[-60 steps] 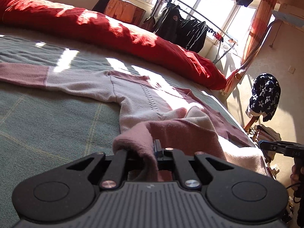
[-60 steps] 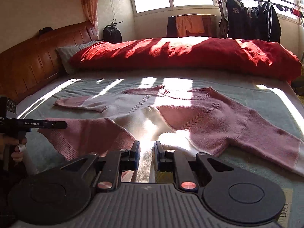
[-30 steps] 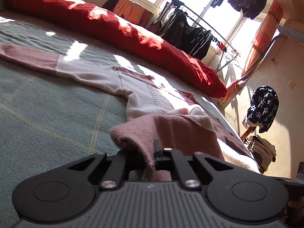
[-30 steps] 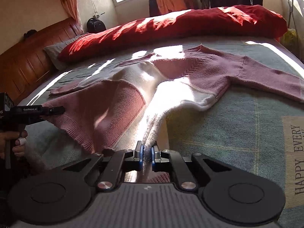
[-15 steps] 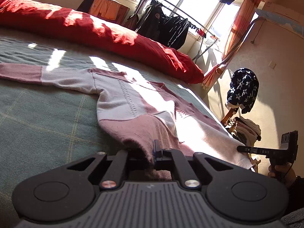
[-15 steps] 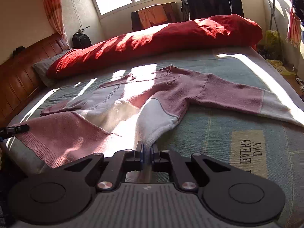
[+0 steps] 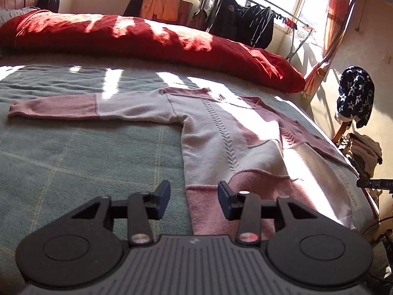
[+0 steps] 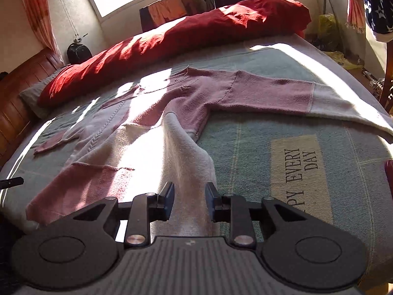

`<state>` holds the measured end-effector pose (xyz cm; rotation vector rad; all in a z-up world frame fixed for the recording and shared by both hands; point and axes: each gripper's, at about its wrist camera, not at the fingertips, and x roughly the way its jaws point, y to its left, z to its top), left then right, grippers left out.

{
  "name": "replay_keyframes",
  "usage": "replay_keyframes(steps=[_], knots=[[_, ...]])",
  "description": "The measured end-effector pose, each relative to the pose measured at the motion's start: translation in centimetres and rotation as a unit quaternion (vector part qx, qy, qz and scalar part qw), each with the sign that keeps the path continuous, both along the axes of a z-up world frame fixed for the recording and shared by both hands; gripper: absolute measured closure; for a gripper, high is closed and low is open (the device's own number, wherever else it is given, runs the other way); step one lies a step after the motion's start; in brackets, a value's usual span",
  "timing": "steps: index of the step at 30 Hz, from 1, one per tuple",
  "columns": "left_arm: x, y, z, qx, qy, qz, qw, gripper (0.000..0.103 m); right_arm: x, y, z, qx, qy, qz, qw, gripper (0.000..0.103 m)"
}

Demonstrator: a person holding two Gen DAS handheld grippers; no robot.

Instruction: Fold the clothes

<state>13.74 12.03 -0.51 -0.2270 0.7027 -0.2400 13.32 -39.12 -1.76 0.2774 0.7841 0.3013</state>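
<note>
The pink and cream knitted sweater (image 7: pixel 221 142) lies flat on the green blanket (image 7: pixel 73 162). The left gripper (image 7: pixel 194 200) has just been opening; its jaws stand apart over the sweater's bottom corner, not pinching it. The right gripper (image 8: pixel 189 201) has just been opening too, with a raised cream fold between its spread jaws.

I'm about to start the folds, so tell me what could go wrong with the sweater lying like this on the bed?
1. The sweater has a raised ridge running into the right gripper, whose jaws have just been opening; folding over it may set a crease.
2. The hem lies near the bed edge by the left gripper, also just opened, and could slide off.
3. The right sleeve droops over the side and may drag.
</note>
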Motion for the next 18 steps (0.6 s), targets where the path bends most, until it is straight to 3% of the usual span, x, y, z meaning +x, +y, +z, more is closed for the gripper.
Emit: replay_keyframes(steps=[4,9,16,18], knots=[[4.4,-0.2,-1.4,-0.023,0.002,0.001,0.9997,0.053,1.4,0.9,0.1,0.010,0.001,0.006,1.000,0.063],[10.0,-0.6,-3.9,-0.045,0.014,0.011,0.9988,0.051,2.0,1.7,-0.5,0.006,0.008,0.013,1.000,0.062],[16.3,-2.0,-7.5,-0.048,0.048,0.005,0.9976,0.050,3.2,1.8,-1.7,0.005,0.025,0.004,1.000,0.059],[16.9,-2.2,-8.1,-0.053,0.042,0.001,0.9977,0.053,3.5,1.9,-2.2,0.003,0.031,0.003,1.000,0.059]])
